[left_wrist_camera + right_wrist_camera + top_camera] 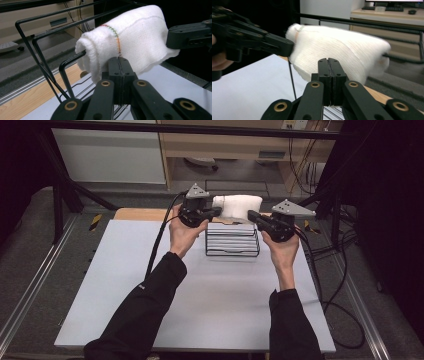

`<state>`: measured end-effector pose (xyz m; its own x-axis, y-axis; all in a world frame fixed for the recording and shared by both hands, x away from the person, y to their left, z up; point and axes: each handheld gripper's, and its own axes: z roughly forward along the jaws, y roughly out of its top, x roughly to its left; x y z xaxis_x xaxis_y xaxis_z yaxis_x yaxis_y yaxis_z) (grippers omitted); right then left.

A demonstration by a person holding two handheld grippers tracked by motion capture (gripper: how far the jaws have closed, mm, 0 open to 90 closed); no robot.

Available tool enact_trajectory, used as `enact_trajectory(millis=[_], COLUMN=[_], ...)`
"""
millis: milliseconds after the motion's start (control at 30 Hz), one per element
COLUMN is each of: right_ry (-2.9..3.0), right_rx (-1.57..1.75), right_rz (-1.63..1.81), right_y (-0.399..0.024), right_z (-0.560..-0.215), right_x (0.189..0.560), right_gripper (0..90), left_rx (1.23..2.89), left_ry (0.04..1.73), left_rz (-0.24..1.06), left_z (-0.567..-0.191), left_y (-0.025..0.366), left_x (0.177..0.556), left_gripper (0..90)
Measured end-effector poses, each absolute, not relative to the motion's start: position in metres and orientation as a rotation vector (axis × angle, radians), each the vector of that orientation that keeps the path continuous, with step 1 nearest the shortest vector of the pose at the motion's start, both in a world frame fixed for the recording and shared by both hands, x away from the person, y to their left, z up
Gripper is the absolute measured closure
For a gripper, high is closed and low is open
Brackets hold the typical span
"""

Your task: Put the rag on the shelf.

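both grippers (216,212) (251,215) clamped tight on white cloth (236,208), prob. draped over wire rack (232,240).

A big grey table (225,310) lies under the left tongs (216,212) and the right tongs (251,215). A wooden board (140,214) peeks out just behind the left tongs. Far behind both stands a wooden desk (225,145) - and black cables (345,320) curl on the floor, out past the right tongs.

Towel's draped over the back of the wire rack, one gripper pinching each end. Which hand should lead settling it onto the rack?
Left, tentatively. The left gripper pinches the white towel right beside the black wire rack bars; the right gripper grips the far end.
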<state>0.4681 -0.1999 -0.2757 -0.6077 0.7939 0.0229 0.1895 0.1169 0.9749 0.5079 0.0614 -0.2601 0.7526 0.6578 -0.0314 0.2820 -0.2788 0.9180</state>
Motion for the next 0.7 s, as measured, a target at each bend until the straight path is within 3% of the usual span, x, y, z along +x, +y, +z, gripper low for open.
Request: enact_trajectory(millis=[433,700], right_ry=[1.857,1.849], right_rx=[0.999,0.975], right_rz=[1.465,1.503], right_y=[-0.204,-0.208], right_z=[-0.285,-0.280], right_x=[0.479,0.469], right_gripper=[89.4,81.2], left_rx=[1.871,1.875], left_ry=[0.723,0.697], left_rz=[0.445,0.459], left_z=[-0.268,-0.262], left_y=[0.058,0.066], left_x=[0.512,0.502], left_gripper=[89.9,87.2])
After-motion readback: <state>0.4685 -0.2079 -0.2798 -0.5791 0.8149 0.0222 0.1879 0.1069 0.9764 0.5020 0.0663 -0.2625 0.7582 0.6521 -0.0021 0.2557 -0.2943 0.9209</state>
